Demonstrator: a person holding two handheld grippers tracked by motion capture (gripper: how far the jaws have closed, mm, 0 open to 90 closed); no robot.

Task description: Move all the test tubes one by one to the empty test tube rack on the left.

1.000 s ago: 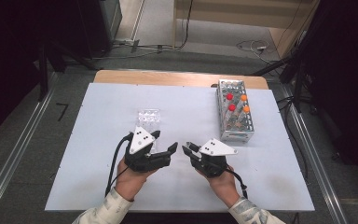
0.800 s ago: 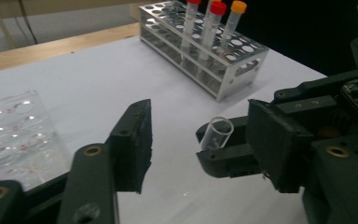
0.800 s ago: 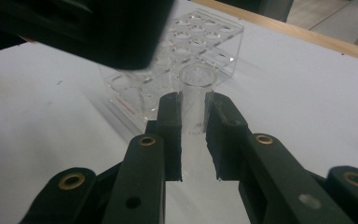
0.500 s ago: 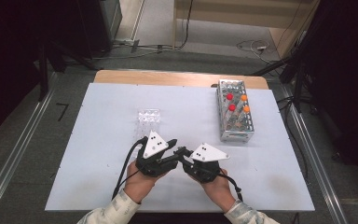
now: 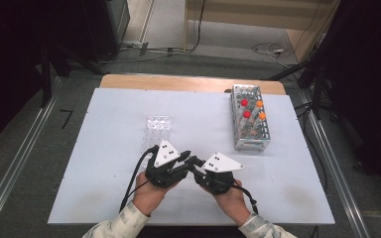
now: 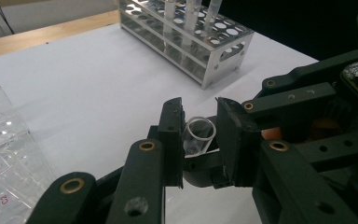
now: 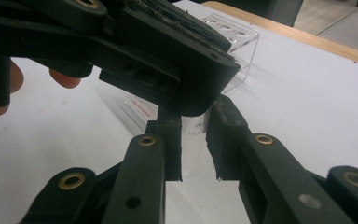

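My two grippers meet tip to tip near the table's front middle. A short clear tube lies between the jaws of my left gripper, its open mouth toward the camera. These jaws have just been closing and both pads now touch the tube. My right gripper is shut on the same clear tube, whose faint print shows between the pads. From above, the left gripper and right gripper overlap, hiding the tube. The left gripper's body looms over the right jaws.
A metal tube rack with red and orange capped tubes stands at the right rear, also seen as the metal rack. A clear plastic rack sits just beyond the left hand. The table's front edge is right behind the hands.
The two grippers have drawn together until their tips overlap. The left gripper's jaws have closed in around the clear tube that the right gripper holds.
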